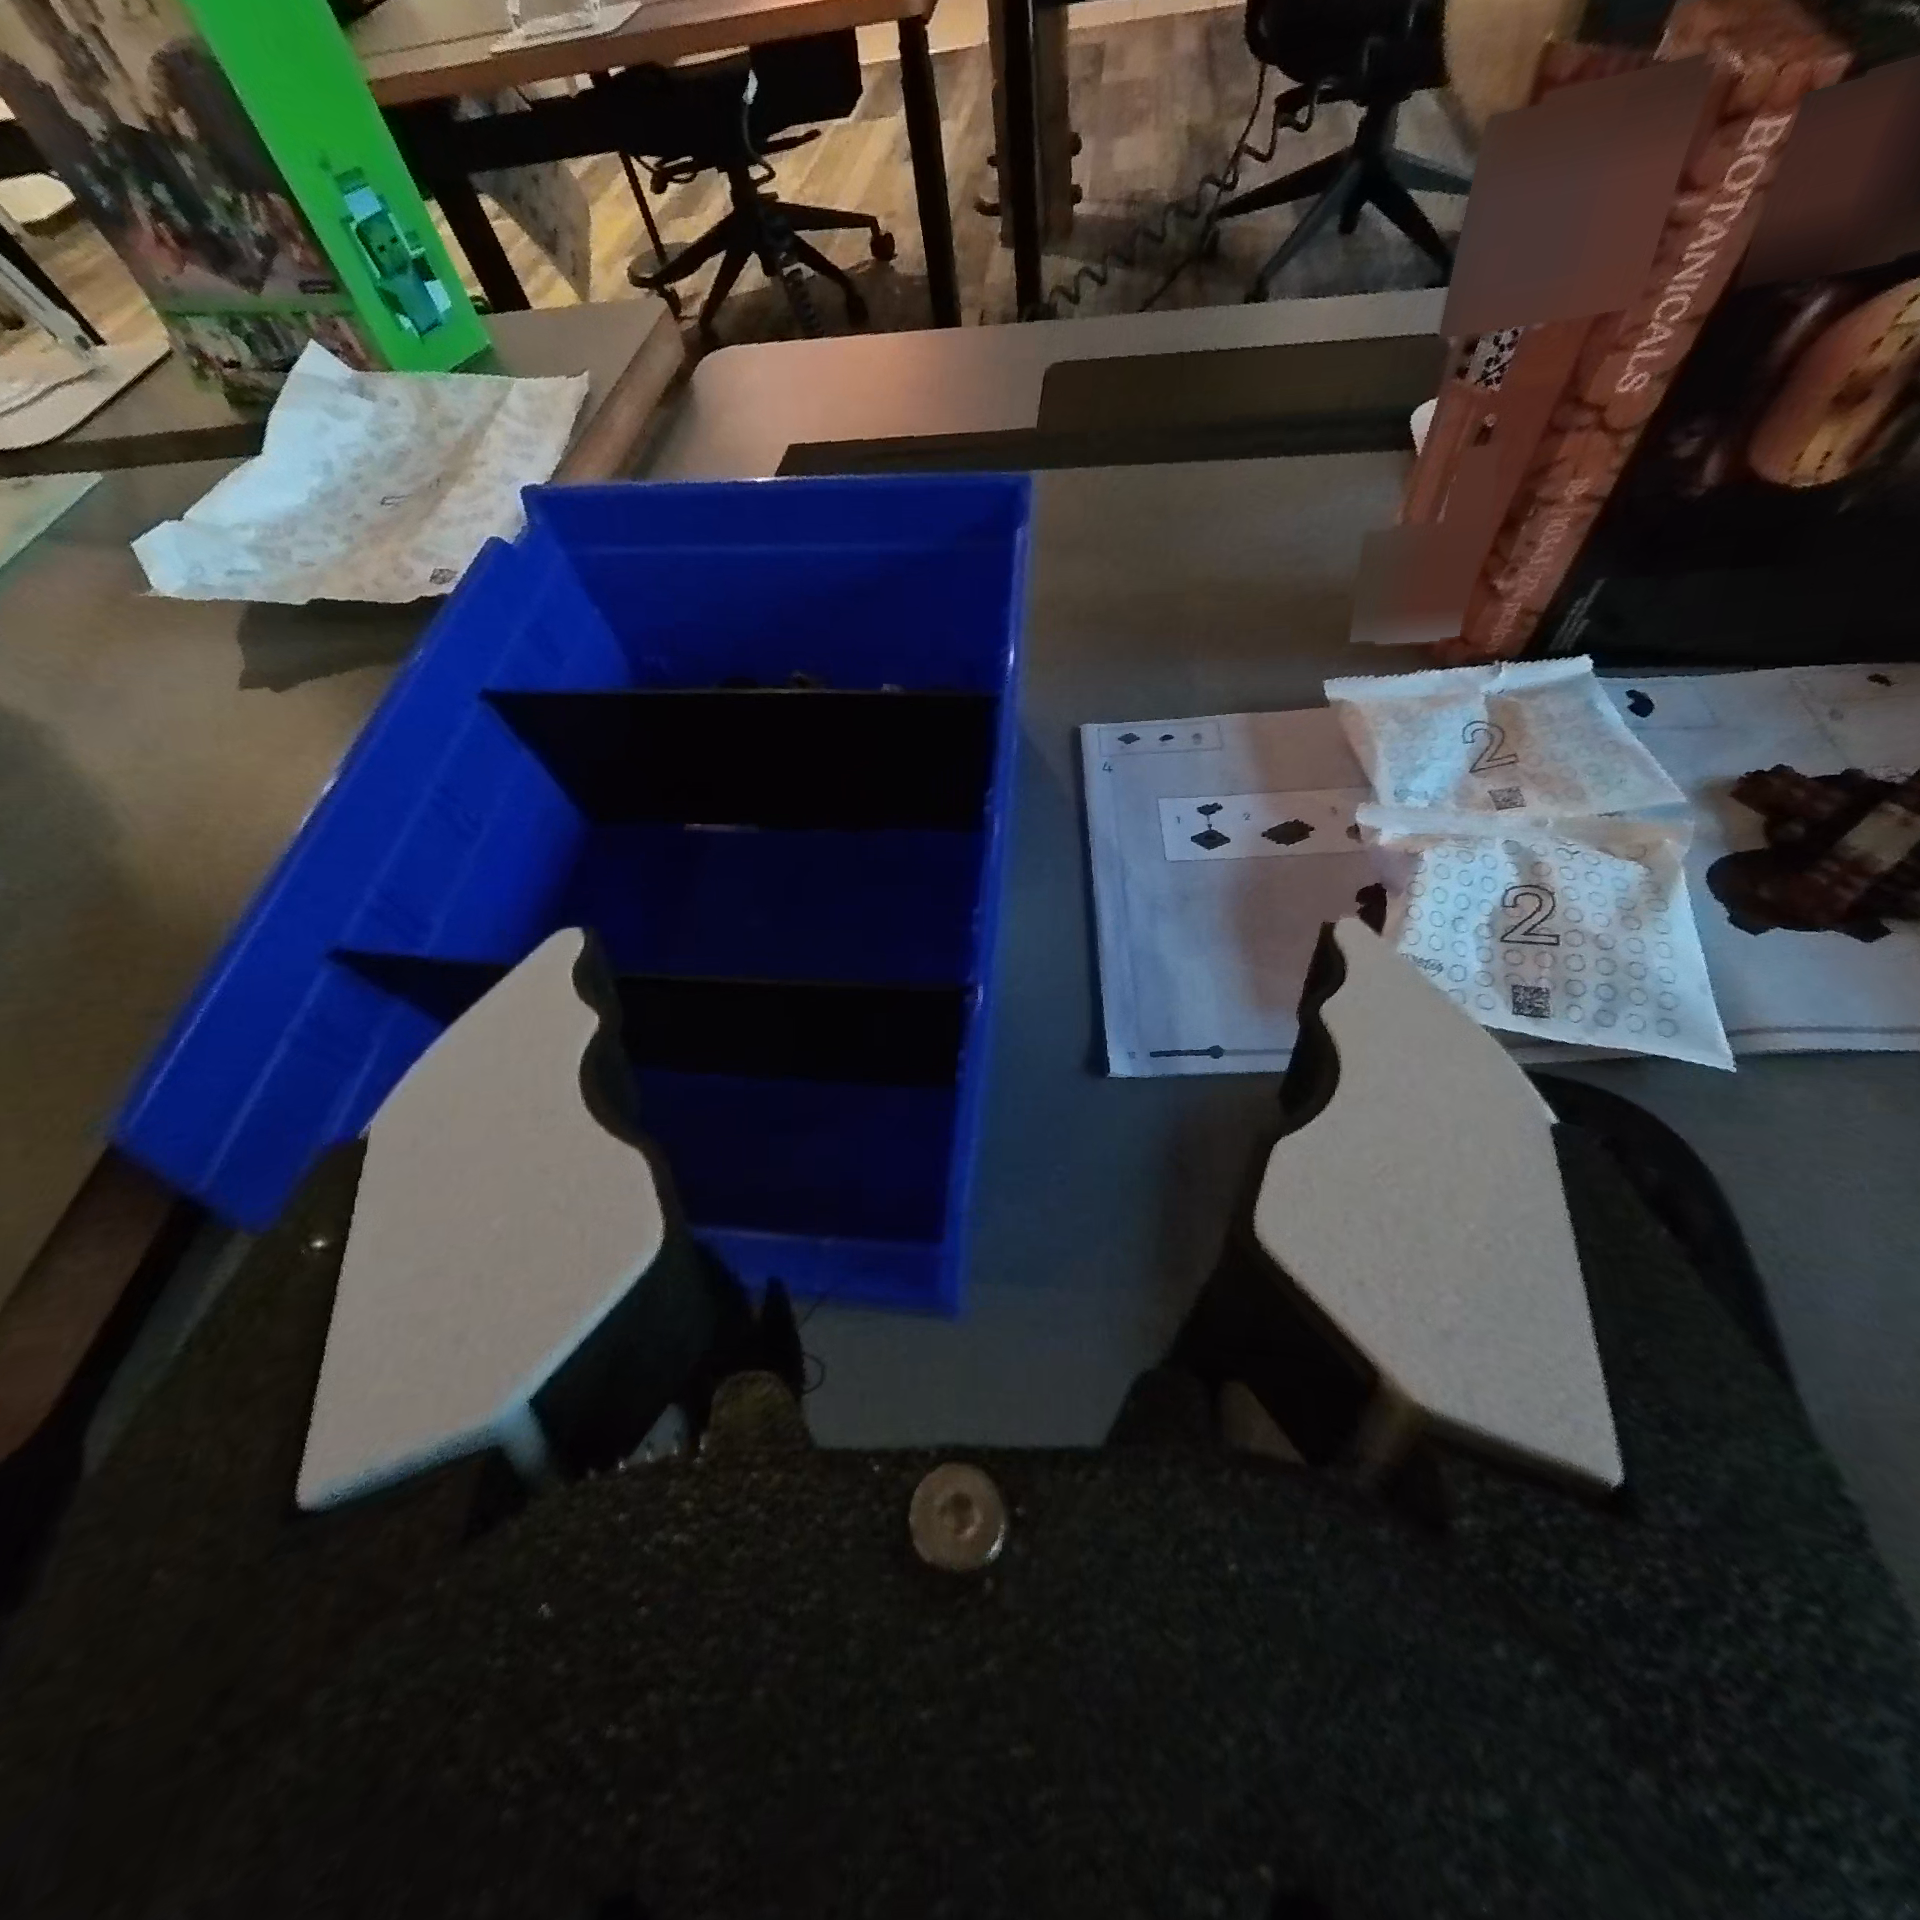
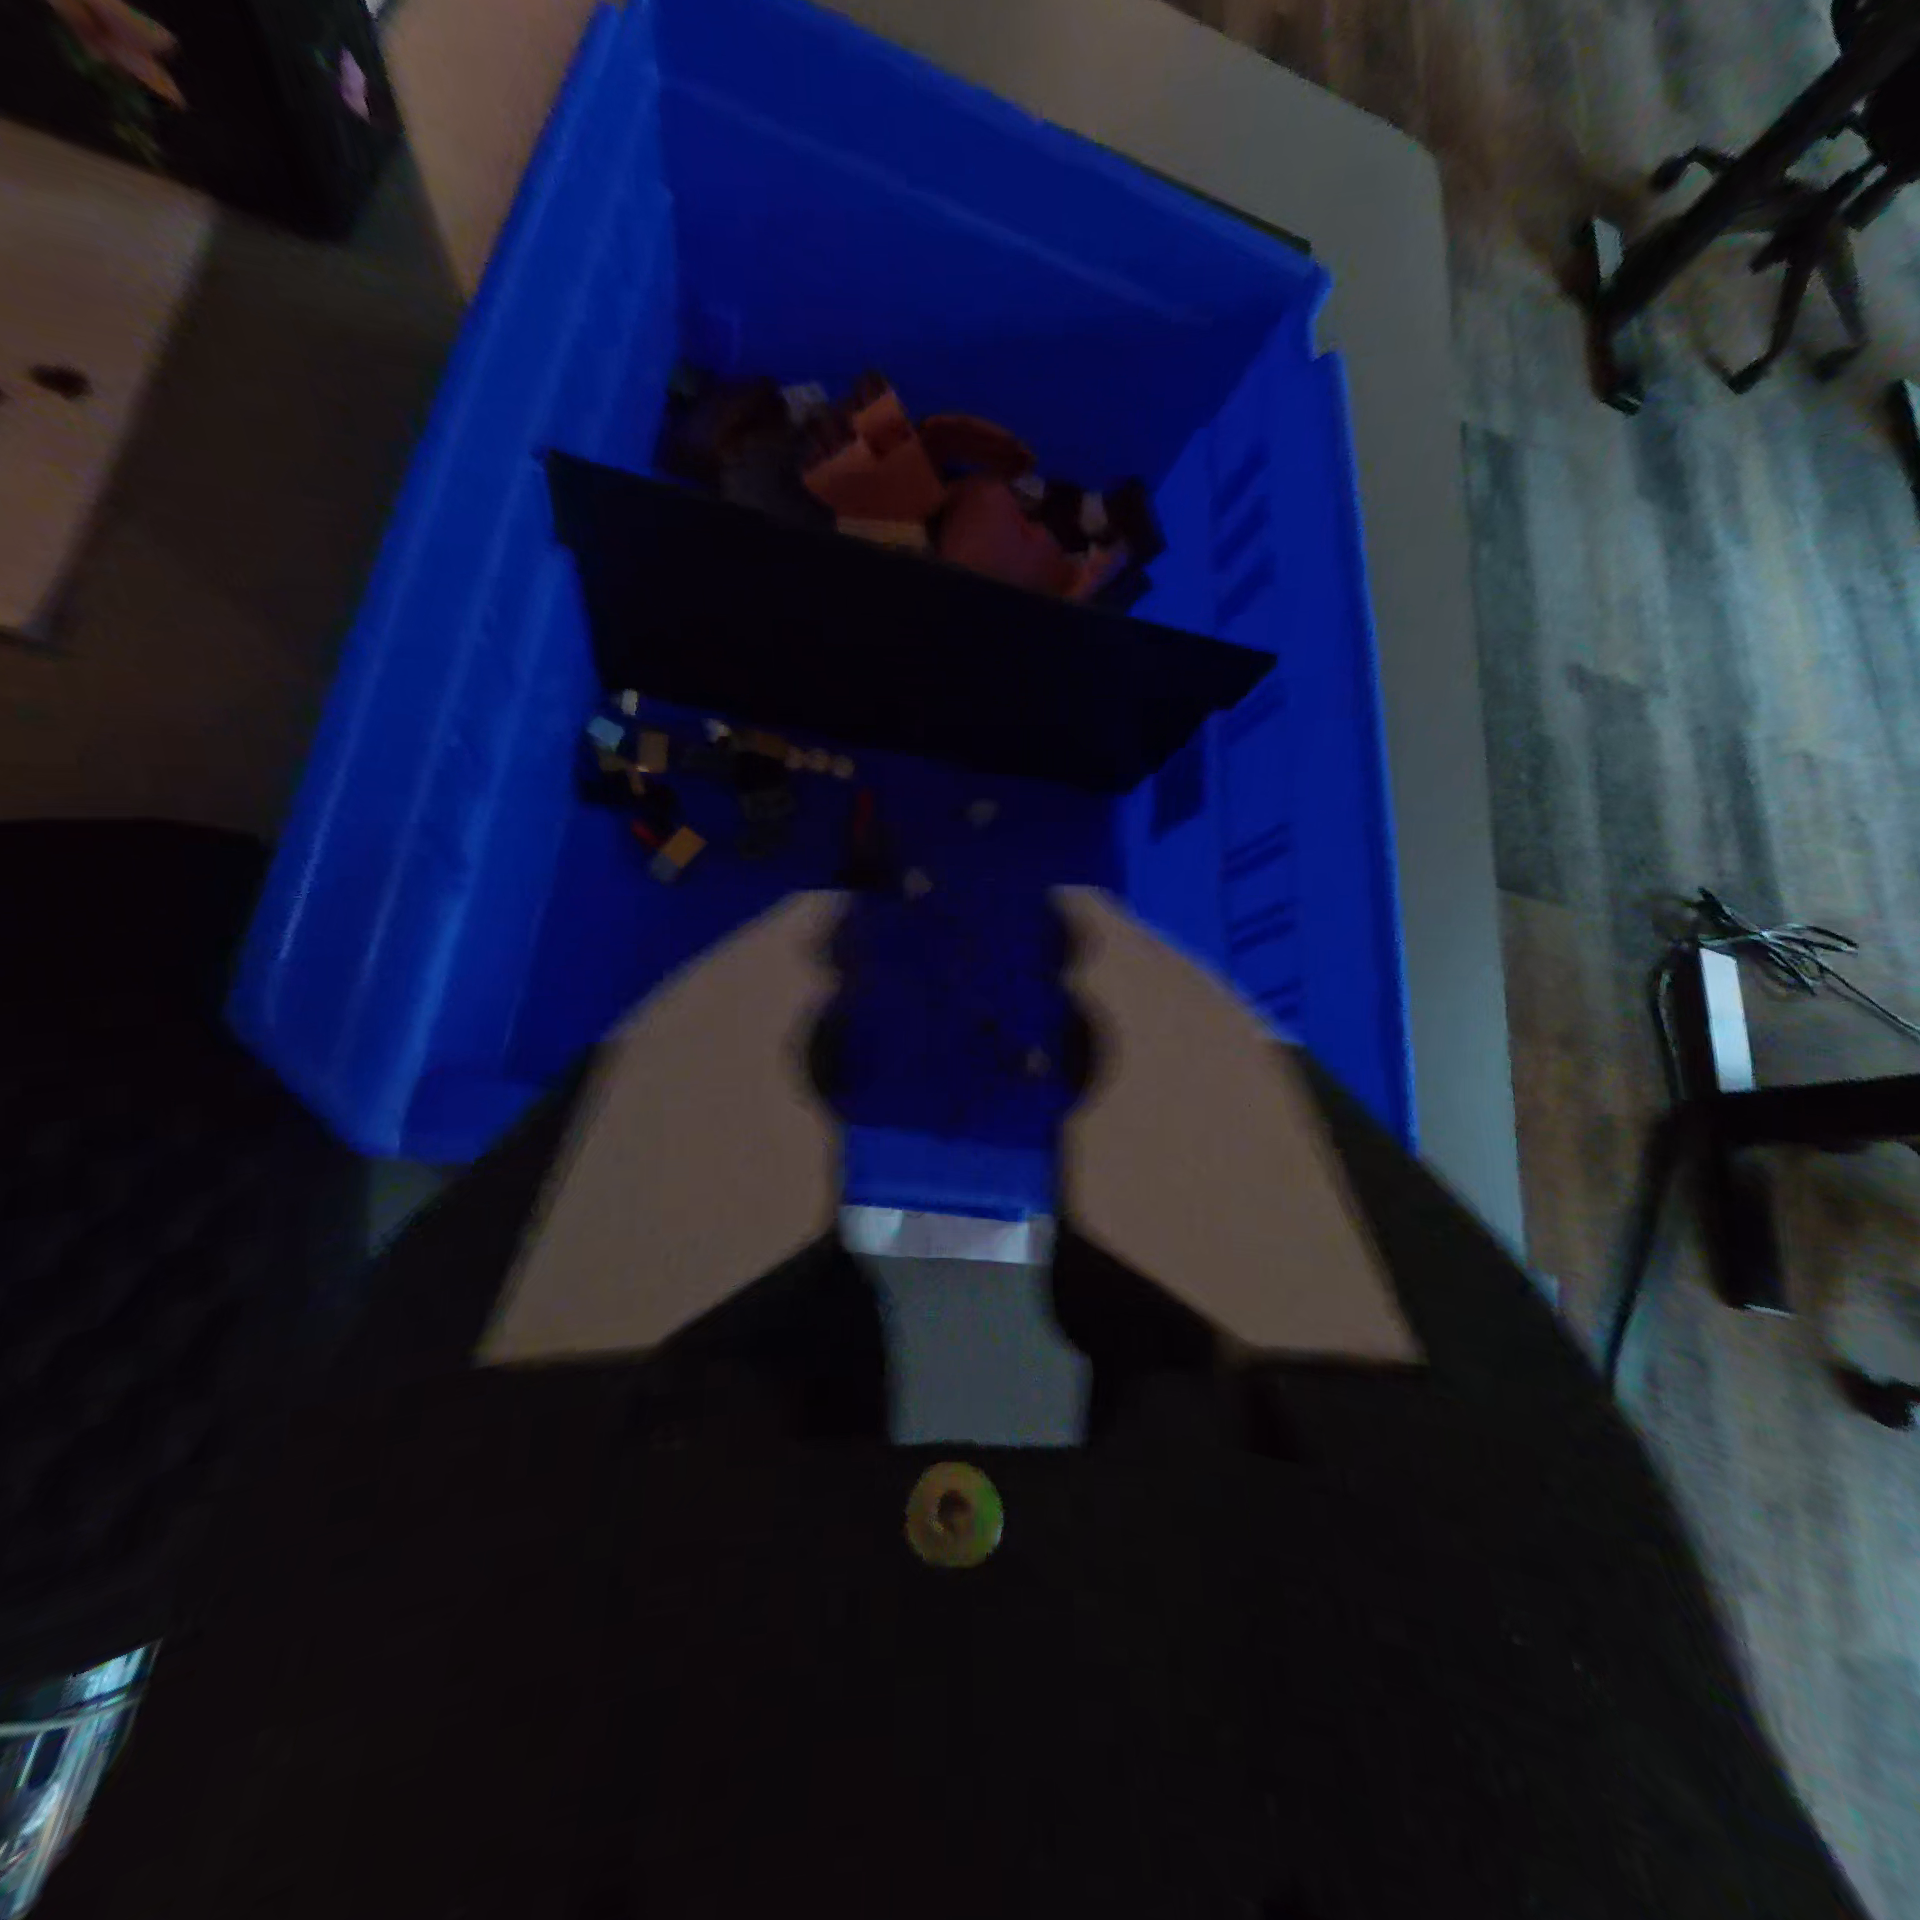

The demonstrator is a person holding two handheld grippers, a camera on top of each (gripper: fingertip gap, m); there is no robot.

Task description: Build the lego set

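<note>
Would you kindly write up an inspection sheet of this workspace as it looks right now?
Surface: grey table, dimly lit.
Things: blue bin with black dividers; brownish bricks heaped in the far compartment, small mixed pieces in the next.
Clutter: open instruction booklet with two white paper bags on it; crumpled paper; green box; dark box standing upright.
Grippers: left gripper wide open, holding nothing, one finger over the bin, the other by the bags; right gripper blurred, fingers apart over the bin, nothing seen between them.
Cables: coiled cord on the floor.
Surroundings: office chairs, desks, wood-look floor.
</note>
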